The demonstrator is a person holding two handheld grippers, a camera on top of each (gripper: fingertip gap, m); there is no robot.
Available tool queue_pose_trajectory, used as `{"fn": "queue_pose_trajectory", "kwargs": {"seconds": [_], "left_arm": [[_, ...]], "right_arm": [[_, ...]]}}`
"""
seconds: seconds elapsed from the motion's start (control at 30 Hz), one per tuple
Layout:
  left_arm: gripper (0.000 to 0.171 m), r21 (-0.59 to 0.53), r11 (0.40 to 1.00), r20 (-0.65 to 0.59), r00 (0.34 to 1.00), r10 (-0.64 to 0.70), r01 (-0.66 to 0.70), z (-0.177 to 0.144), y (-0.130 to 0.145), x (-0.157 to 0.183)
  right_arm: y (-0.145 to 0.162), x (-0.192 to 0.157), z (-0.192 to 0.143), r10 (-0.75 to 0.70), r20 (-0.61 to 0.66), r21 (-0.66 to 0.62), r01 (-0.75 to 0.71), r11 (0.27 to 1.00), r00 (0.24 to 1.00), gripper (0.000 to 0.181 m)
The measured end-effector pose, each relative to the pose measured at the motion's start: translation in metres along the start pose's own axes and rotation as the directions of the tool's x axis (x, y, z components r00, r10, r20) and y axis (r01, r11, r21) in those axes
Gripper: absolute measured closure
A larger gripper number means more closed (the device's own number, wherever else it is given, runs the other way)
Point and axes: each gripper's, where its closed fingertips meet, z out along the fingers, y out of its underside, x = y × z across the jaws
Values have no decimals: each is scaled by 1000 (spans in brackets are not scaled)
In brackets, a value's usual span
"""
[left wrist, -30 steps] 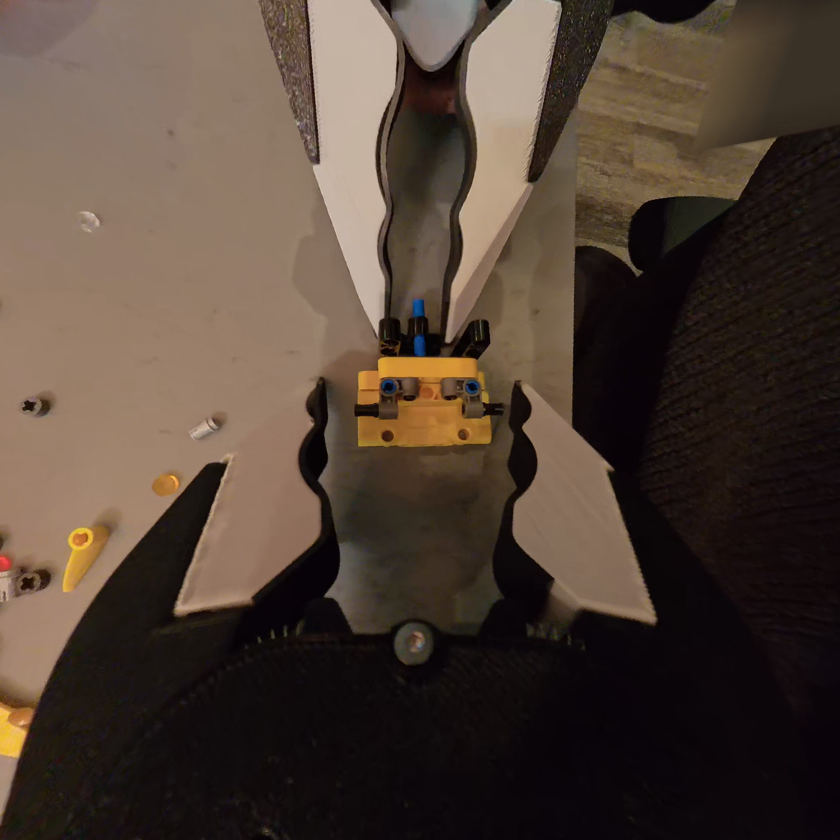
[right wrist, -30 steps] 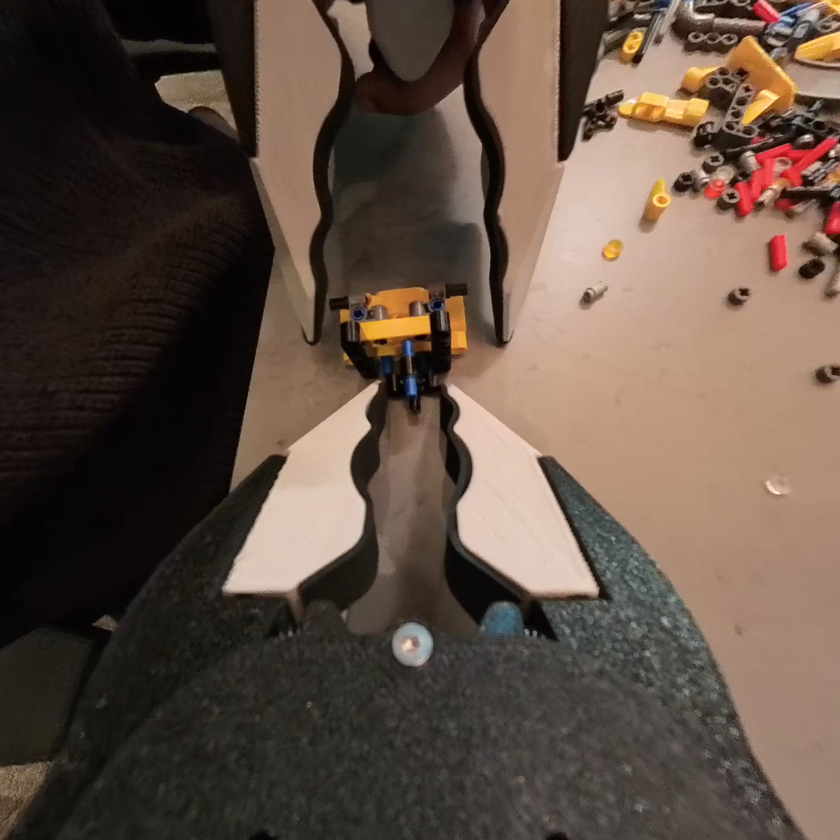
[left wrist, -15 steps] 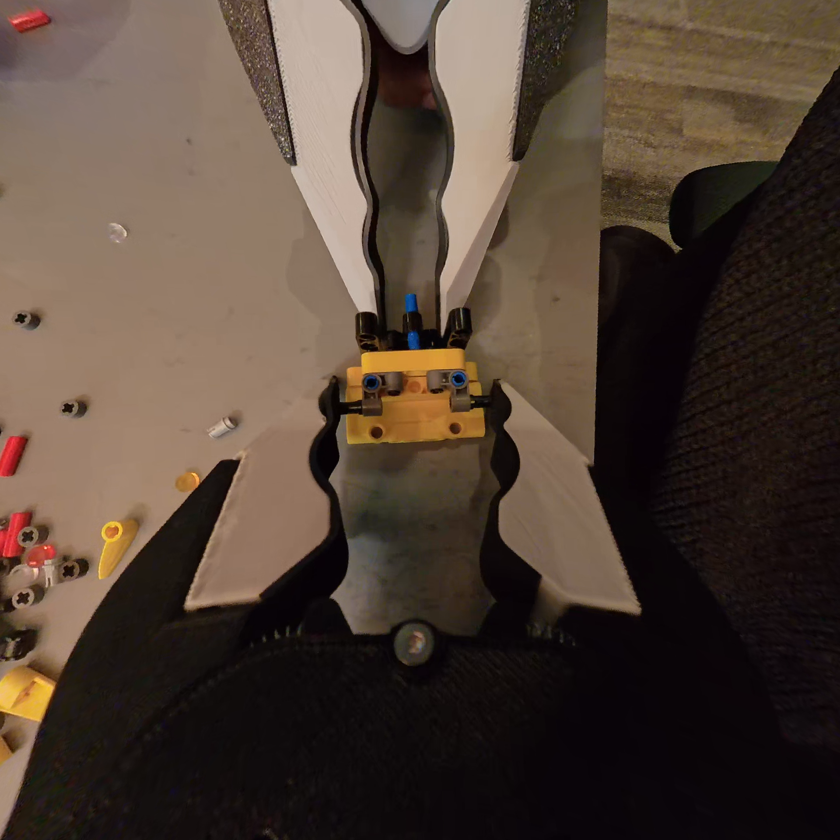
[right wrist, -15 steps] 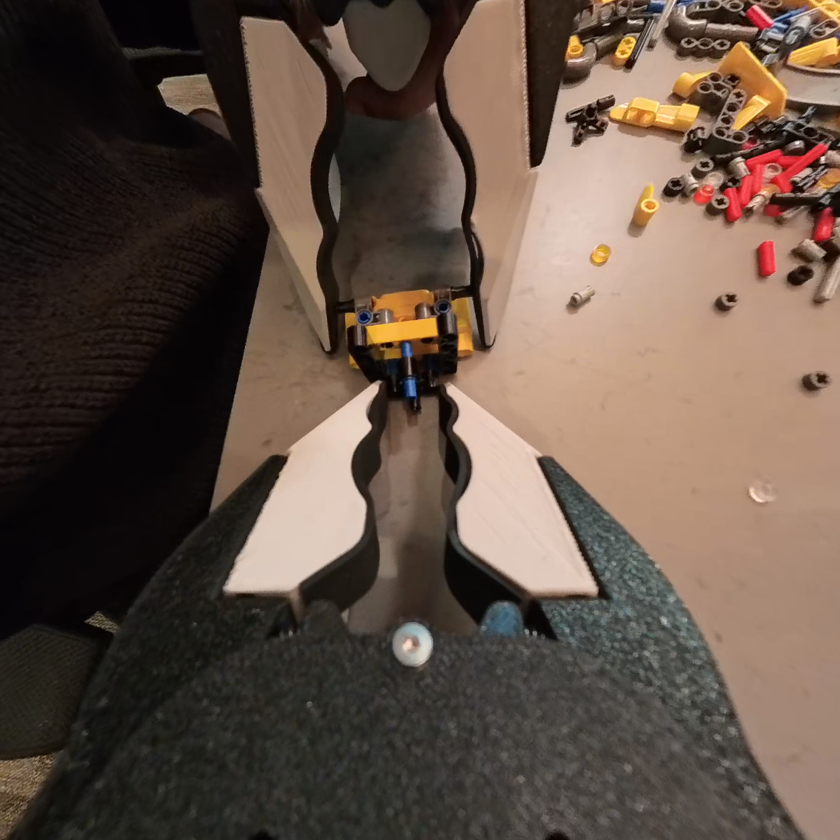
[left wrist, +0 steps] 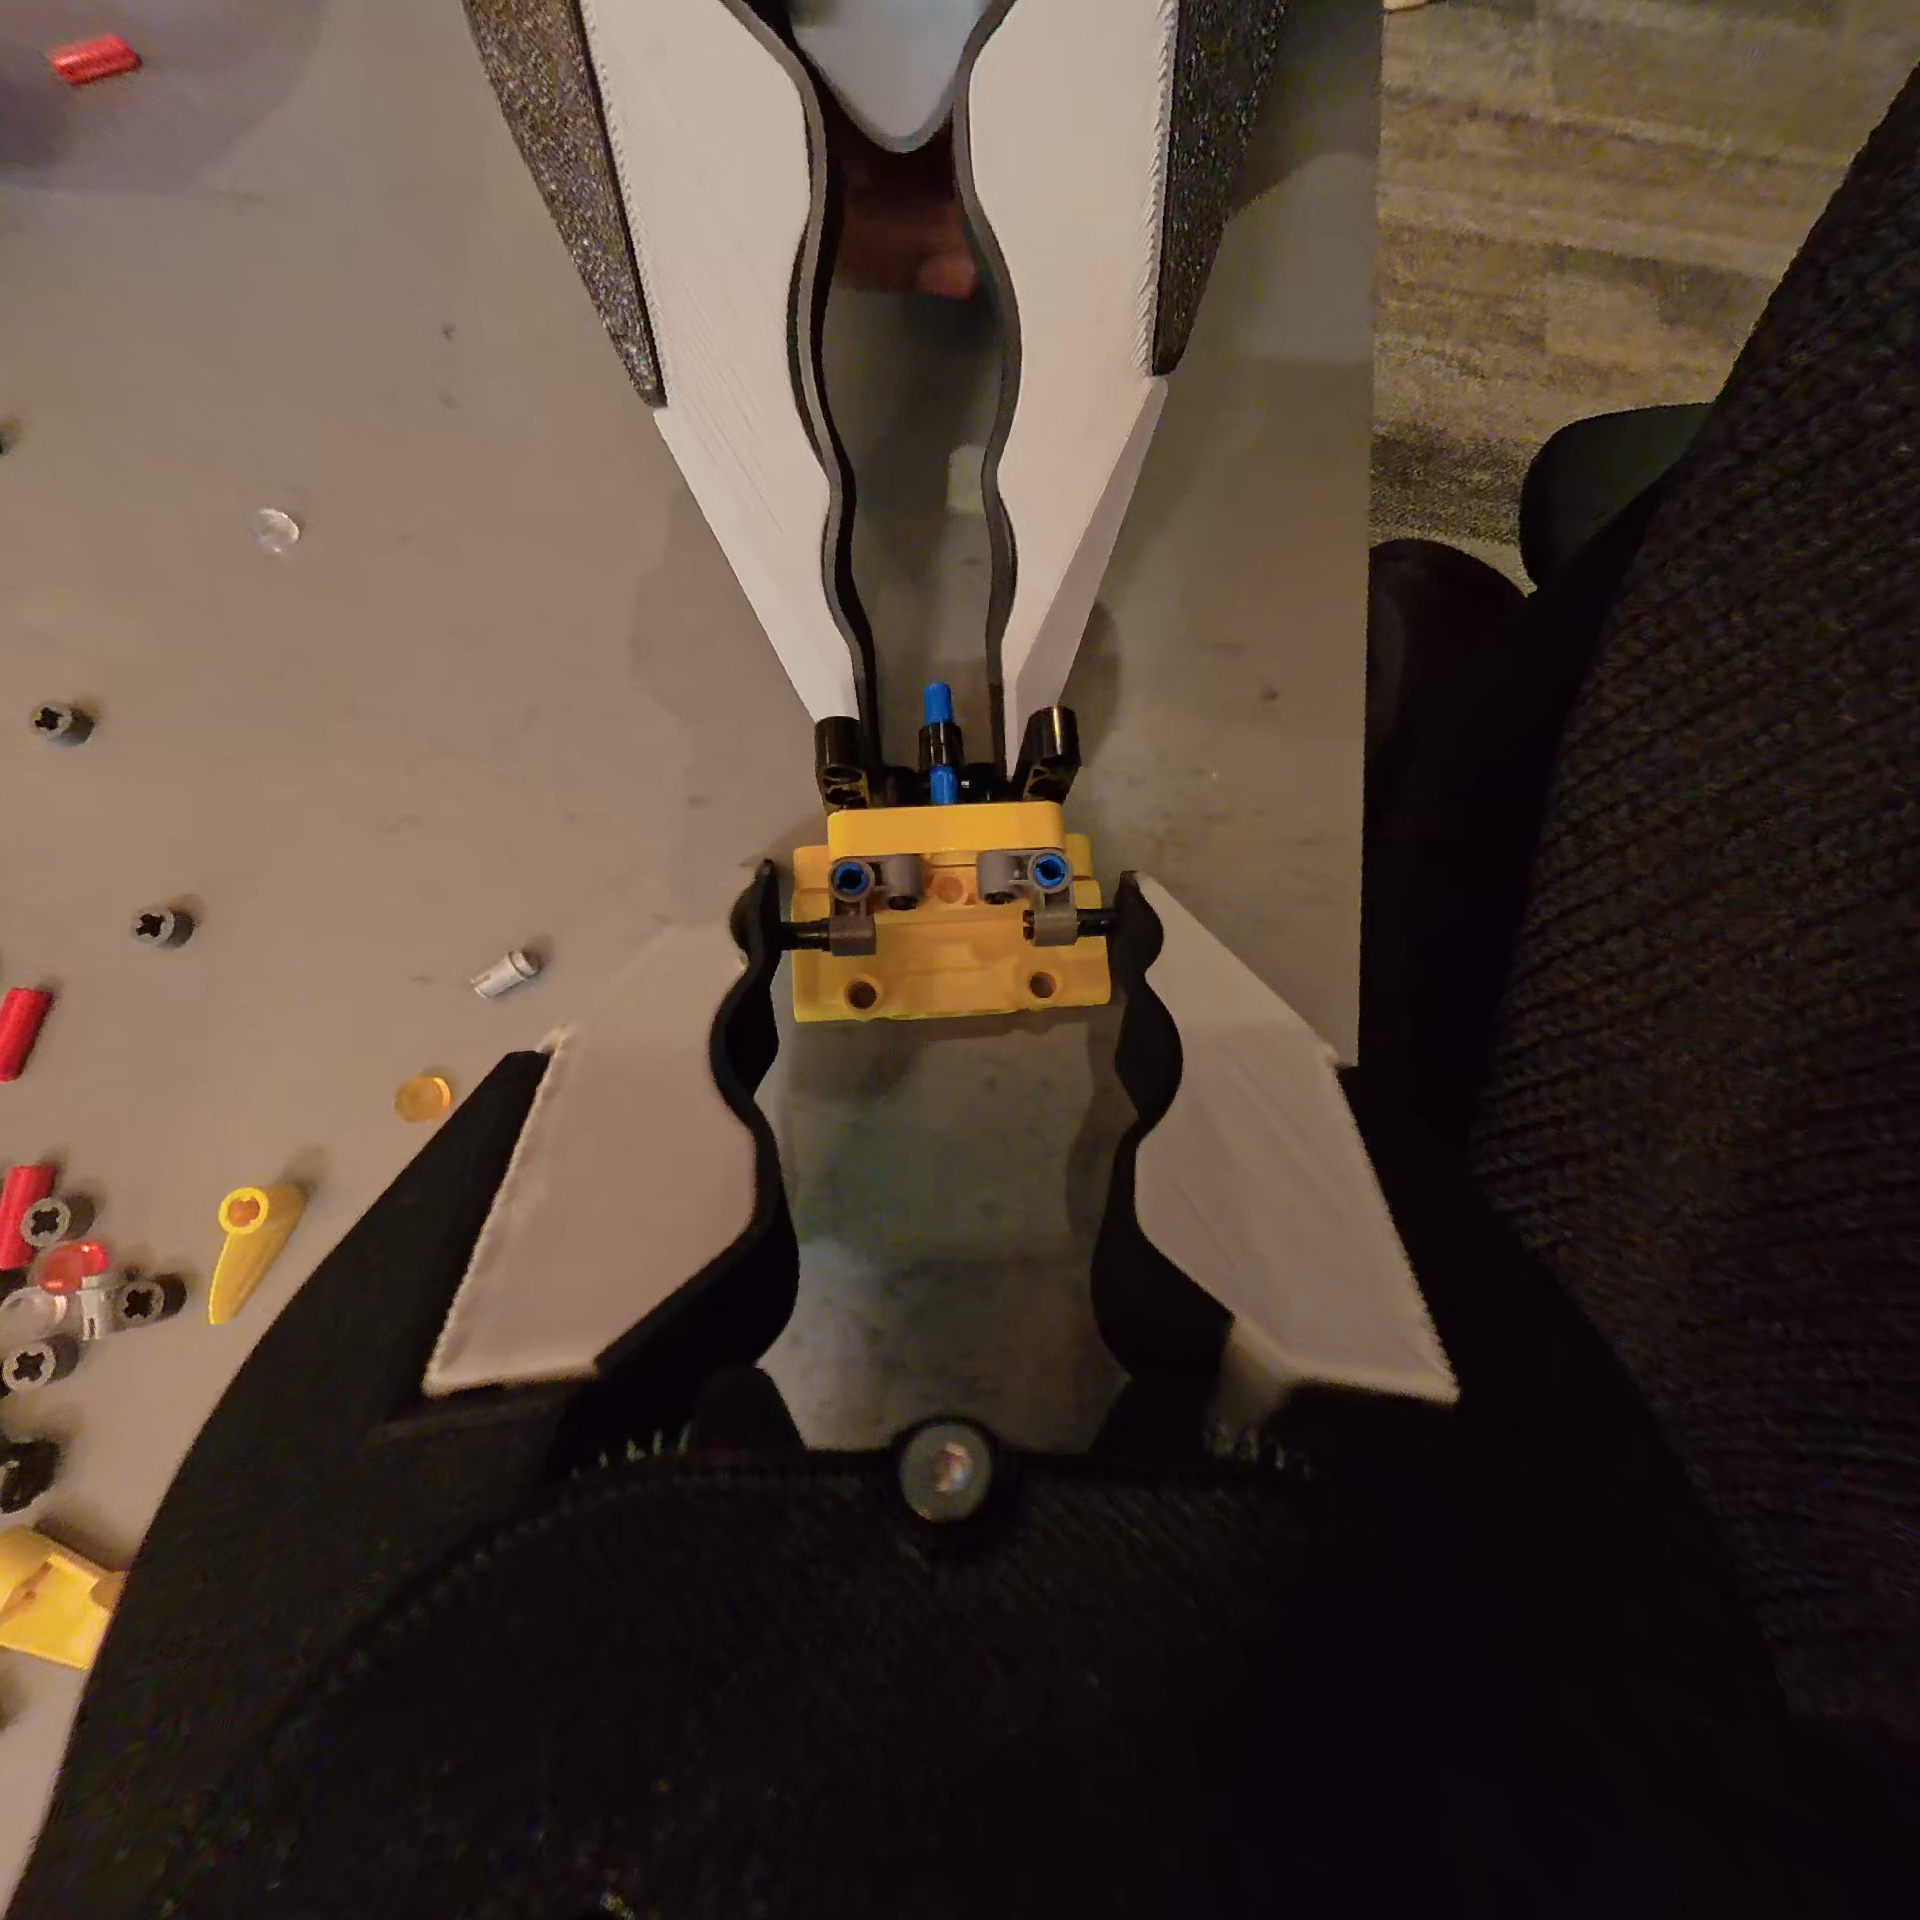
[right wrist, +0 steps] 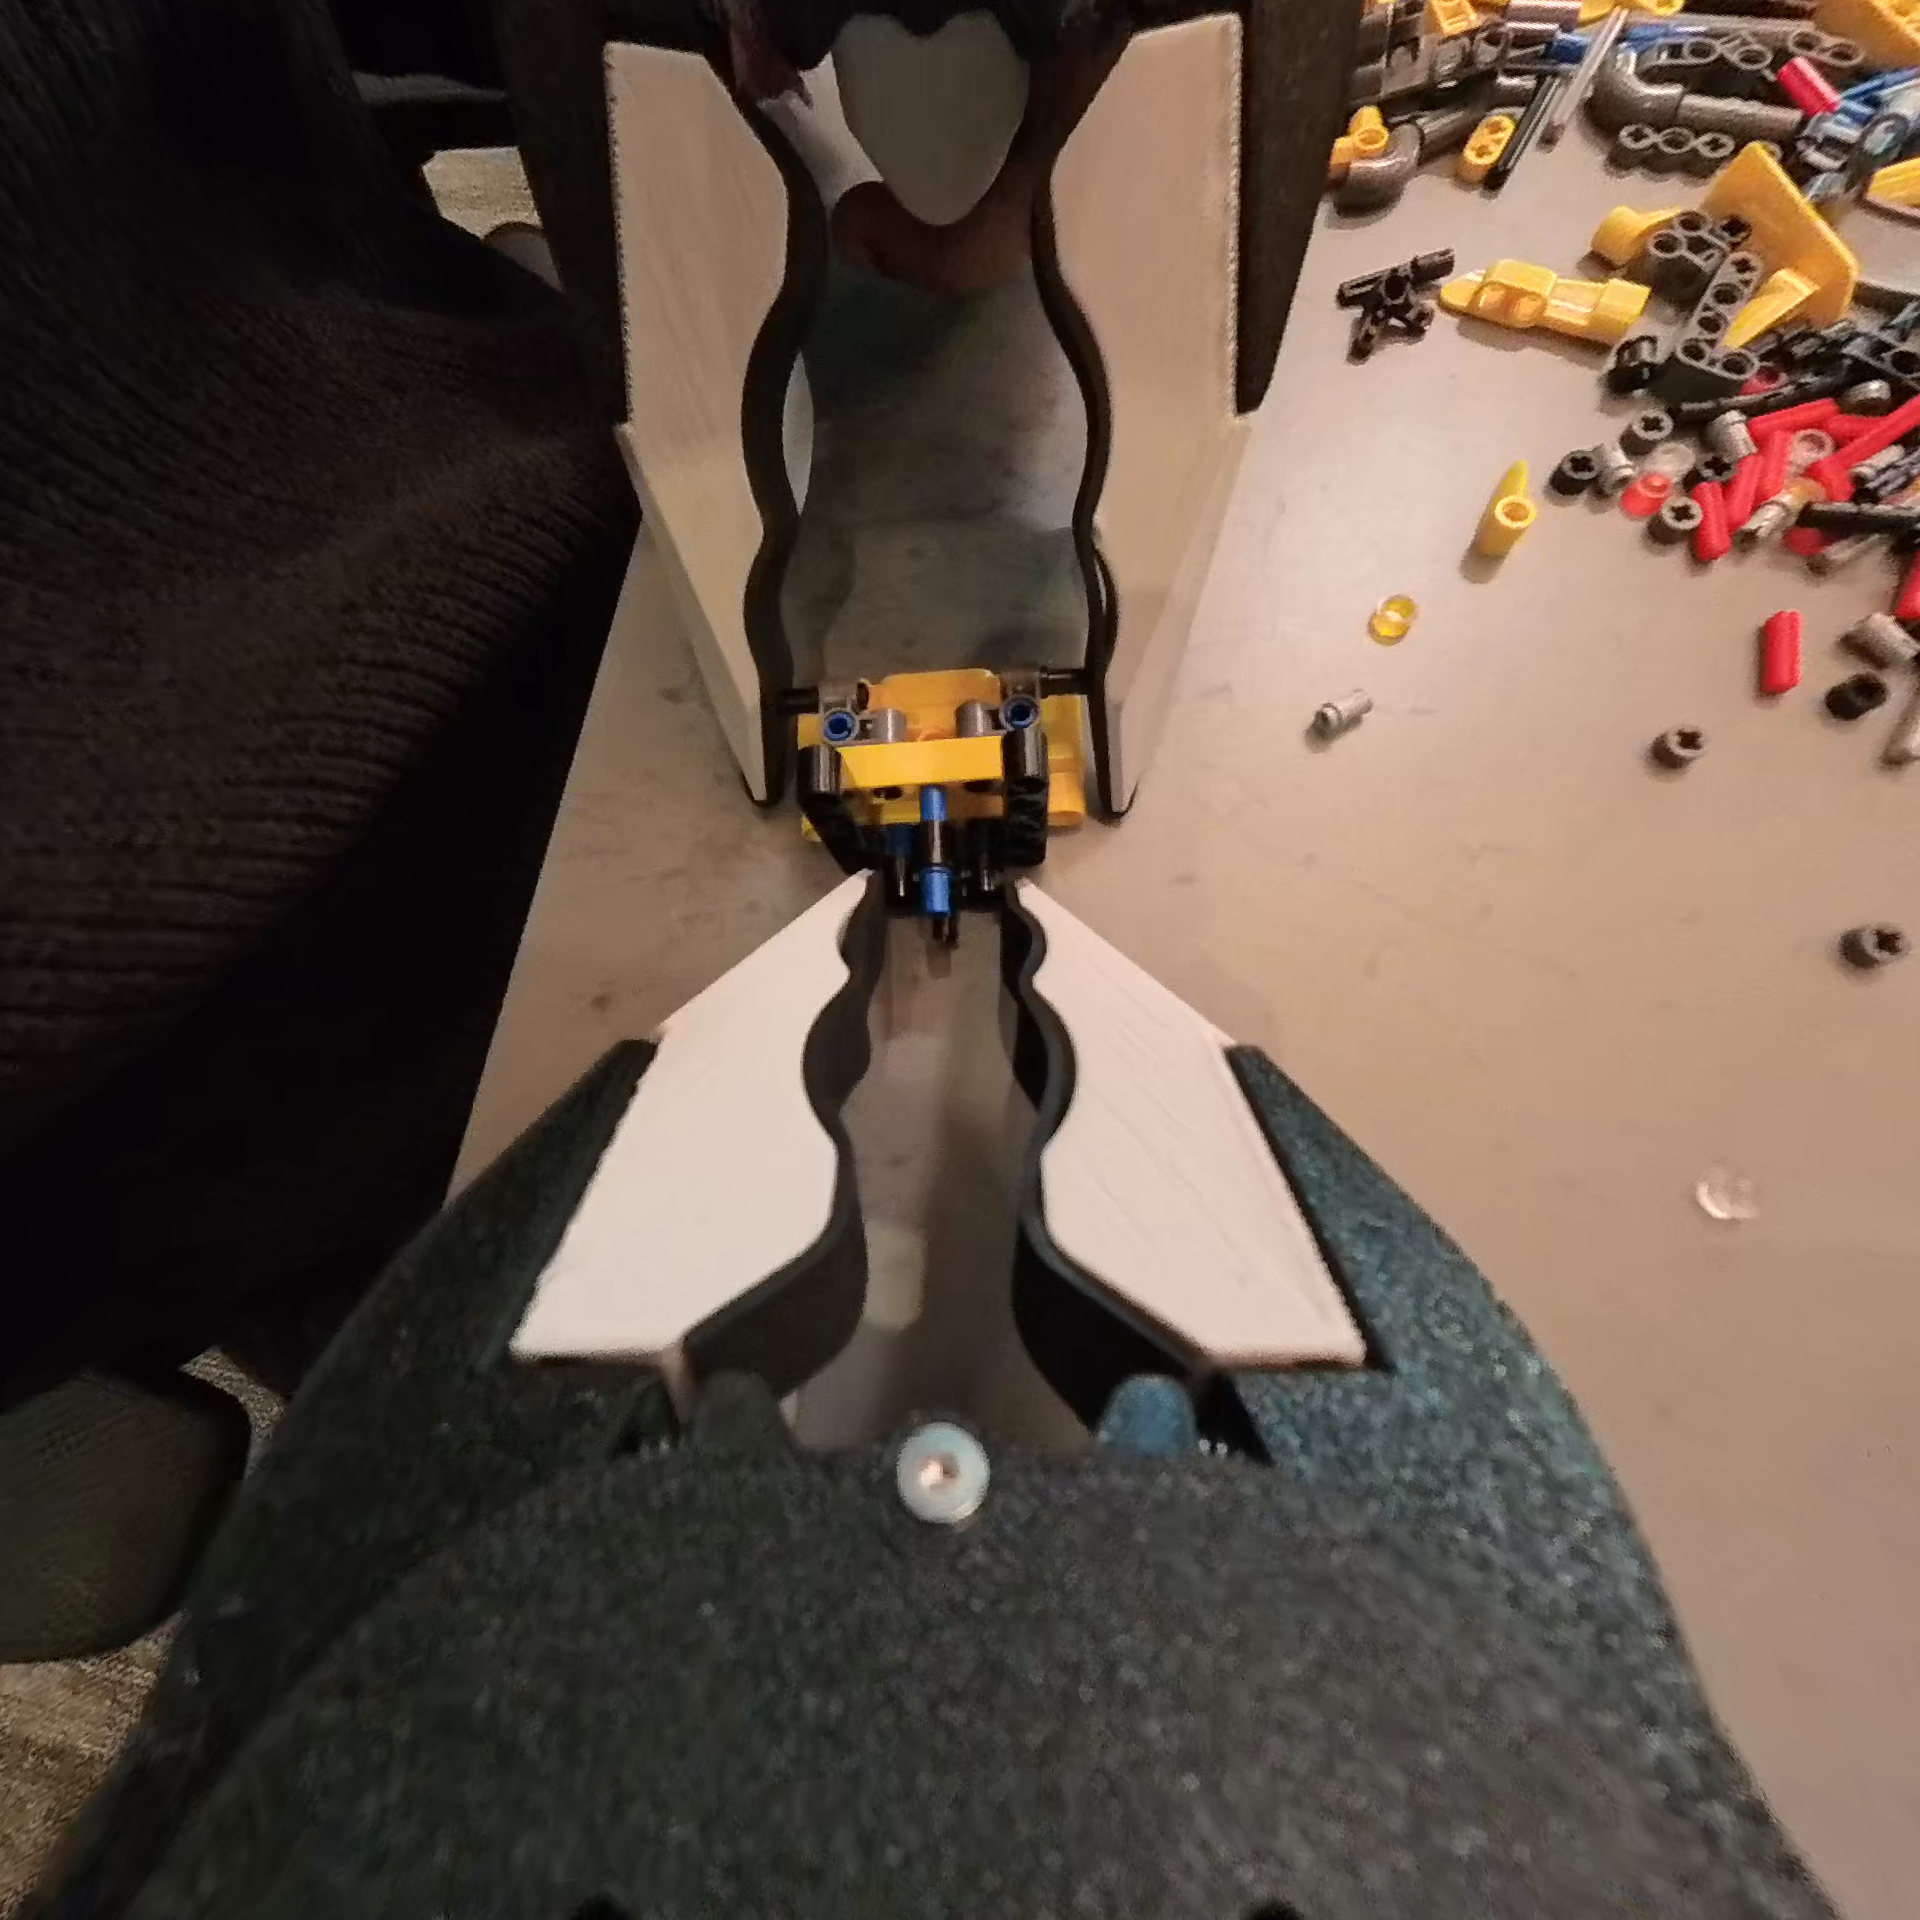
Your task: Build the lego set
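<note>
A small yellow brick assembly [left wrist: 945, 966] with grey connectors, blue pins and a black cross axle sits just over the grey table [left wrist: 416, 675], near its edge. My left gripper [left wrist: 945, 914] is shut on it, fingertips [left wrist: 756, 925] pressing the axle ends. My right gripper [left wrist: 935, 727] faces it from the far side. In the right wrist view the right gripper [right wrist: 943, 888] is shut on the assembly's [right wrist: 914, 764] black frame around a blue pin [right wrist: 933, 878]. The left gripper [right wrist: 940, 800] clamps the yellow body beyond it.
A pile of loose red, yellow, black and grey parts [right wrist: 1766, 416] lies on the table at the right. Scattered pieces include a yellow cone [left wrist: 249, 1236] and a clear stud [right wrist: 1725, 1195]. A person's dark knit clothing [left wrist: 1714, 935] fills the space beyond the table edge [left wrist: 1366, 727]. My two grippers' fingertips are within a few centimetres of each other.
My left gripper's fingers have closed from wide open onto the assembly's axle ends. The right gripper has kept its hold on the black frame.
</note>
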Motion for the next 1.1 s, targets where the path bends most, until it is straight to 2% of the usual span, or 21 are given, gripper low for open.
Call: {"fn": "queue_pose_trajectory", "kwargs": {"seconds": [0.17, 0.33, 0.5, 0.73, 1.1], "left_arm": [[108, 5, 1000, 3, 1000, 0, 0, 0, 0, 0], [109, 15, 1000, 8, 1000, -1, 1, 0, 0, 0], [109, 15, 1000, 3, 1000, -1, 0, 0, 0, 0], [108, 20, 1000, 10, 1000, -2, 2, 0, 0, 0], [106, 18, 1000, 4, 1000, -13, 13, 0, 1, 0]], "right_arm": [[-1, 1, 0, 89, 47, 2, -89, 996, 995, 162], [-1, 0, 1, -14, 3, 0, 14, 1000, 1000, 162], [-3, 2, 2, 59, 65, 2, -59, 998, 996, 163], [-4, 3, 2, 68, 89, 7, -69, 998, 994, 164], [-5, 4, 2, 92, 34, 26, -93, 995, 995, 164]]}}
